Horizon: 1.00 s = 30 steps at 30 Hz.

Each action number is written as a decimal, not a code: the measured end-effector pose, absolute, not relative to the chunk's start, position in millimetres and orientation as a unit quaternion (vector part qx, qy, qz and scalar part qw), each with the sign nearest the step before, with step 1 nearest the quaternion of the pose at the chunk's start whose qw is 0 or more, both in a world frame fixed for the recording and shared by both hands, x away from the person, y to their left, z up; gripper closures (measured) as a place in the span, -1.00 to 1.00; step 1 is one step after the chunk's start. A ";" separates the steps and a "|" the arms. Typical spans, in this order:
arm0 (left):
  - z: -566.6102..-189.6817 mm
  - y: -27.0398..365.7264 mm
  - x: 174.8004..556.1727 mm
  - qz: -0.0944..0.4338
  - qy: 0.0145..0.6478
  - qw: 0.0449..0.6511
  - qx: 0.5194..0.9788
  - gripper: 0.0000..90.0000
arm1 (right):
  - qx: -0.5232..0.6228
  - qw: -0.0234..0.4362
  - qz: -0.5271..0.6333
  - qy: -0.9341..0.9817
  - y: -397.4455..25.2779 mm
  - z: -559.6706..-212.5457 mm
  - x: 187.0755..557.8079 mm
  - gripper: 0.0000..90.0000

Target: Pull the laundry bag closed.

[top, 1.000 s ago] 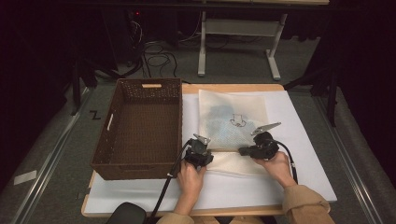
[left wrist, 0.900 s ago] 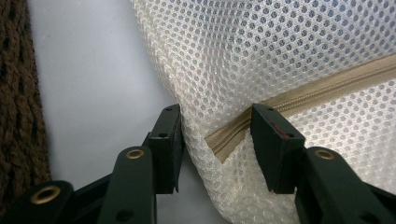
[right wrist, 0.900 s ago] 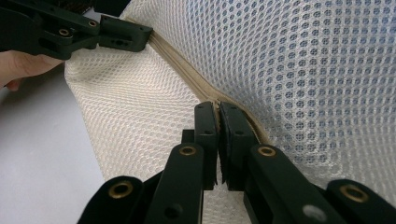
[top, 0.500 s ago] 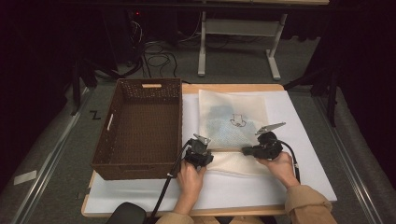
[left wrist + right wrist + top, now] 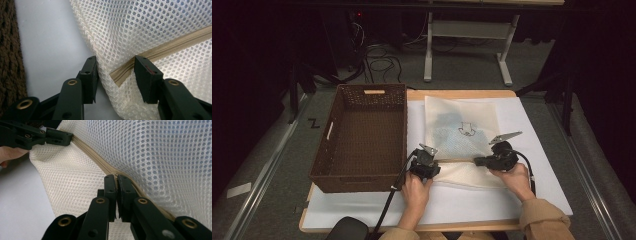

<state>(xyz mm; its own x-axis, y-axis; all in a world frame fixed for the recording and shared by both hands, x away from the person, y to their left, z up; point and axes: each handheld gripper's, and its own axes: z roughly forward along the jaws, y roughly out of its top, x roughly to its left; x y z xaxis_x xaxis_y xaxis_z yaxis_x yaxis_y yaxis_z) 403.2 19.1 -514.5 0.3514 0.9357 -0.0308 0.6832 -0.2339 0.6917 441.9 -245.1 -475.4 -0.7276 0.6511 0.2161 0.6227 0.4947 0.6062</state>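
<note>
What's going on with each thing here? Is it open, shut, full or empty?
Mesh bag: lying flat on the table, something bluish inside.
Zipper: looks closed along the part in view.
Basket: empty, upright.
Left gripper: open, jaws either side of the zipper's end.
Right gripper: shut on the zipper.

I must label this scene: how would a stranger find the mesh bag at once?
On the white-covered table, right of the brown woven basket, lies the mesh bag. It is flat, cream netting crossed by a tan zipper, unlike the stiff dark basket.
</note>
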 end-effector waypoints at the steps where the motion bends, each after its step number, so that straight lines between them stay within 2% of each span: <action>1: -514.9 19.1 403.0 0.202 0.532 0.316 0.759 0.22 | 0.373 0.020 0.344 0.861 -247.1 -475.6 441.5 0.95; 30: -515.2 18.8 402.3 0.205 0.529 0.316 0.761 0.22 | 0.385 0.024 0.347 0.855 -266.4 -474.6 440.4 0.95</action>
